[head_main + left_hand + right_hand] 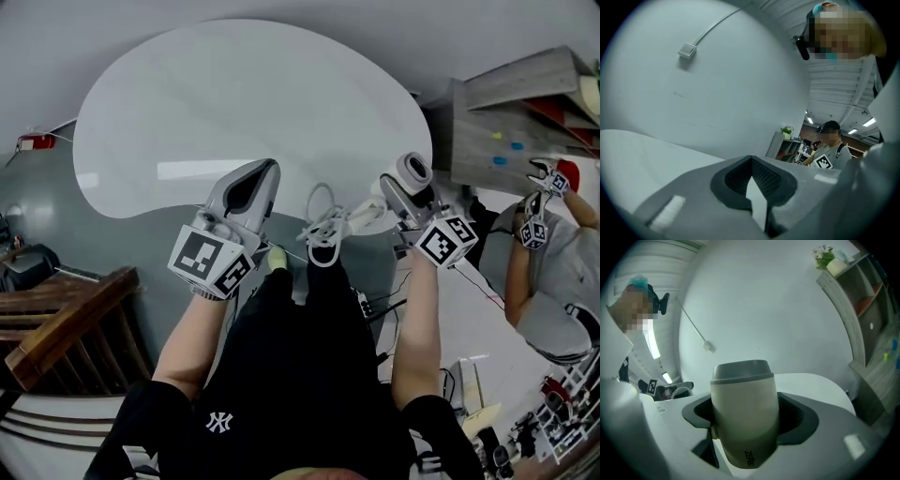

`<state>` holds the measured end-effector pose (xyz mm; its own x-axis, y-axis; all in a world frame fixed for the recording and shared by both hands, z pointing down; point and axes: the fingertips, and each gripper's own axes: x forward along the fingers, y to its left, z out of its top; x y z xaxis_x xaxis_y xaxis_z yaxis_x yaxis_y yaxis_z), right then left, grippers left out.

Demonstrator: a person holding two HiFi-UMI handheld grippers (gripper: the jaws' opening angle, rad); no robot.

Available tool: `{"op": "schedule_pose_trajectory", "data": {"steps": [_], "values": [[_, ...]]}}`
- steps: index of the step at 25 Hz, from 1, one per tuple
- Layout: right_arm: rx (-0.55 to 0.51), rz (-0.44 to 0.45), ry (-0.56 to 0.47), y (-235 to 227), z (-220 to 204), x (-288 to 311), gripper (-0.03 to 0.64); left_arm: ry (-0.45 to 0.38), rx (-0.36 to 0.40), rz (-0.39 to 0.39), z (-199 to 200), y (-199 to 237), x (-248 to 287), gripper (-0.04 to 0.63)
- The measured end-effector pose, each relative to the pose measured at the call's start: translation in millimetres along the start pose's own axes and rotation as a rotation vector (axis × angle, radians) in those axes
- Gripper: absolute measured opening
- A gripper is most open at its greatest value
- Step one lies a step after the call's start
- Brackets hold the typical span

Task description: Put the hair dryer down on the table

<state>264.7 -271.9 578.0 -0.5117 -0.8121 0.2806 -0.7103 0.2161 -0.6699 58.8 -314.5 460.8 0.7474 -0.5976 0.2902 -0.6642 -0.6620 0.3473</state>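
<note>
A cream hair dryer (411, 172) with a grey end cap is held above the near right edge of the white rounded table (234, 103). My right gripper (397, 193) is shut on the hair dryer's barrel (740, 394), which sticks up between the jaws of the right gripper (745, 430). Its white cord (323, 232) hangs in loops between my two hands. My left gripper (257, 186) hovers at the table's near edge. In the left gripper view the left gripper (753, 182) is shut with nothing in it.
A wooden chair (58, 319) stands at my left. A grey shelf unit (506, 112) is at the right, and beside it is another person (553, 272) with marker cubes. A power strip (362, 302) lies on the floor. A small box on a cable (687, 50) hangs on the wall.
</note>
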Motion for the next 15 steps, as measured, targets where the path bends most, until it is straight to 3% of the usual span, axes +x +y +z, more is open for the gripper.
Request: {"op": "schedule_pose_trajectory", "data": {"steps": [9, 15], "values": [[-0.073, -0.098, 0.141, -39.2, -22.8, 30.5, 0.399, 0.020, -0.034, 0.044, -14.2, 24.9, 9.2, 0.002], [-0.243, -0.219, 0.301, -58.4, -39.3, 48.6, 0.399, 0.026, -0.051, 0.060, -22.1, 29.9, 11.2, 0.002]]}}
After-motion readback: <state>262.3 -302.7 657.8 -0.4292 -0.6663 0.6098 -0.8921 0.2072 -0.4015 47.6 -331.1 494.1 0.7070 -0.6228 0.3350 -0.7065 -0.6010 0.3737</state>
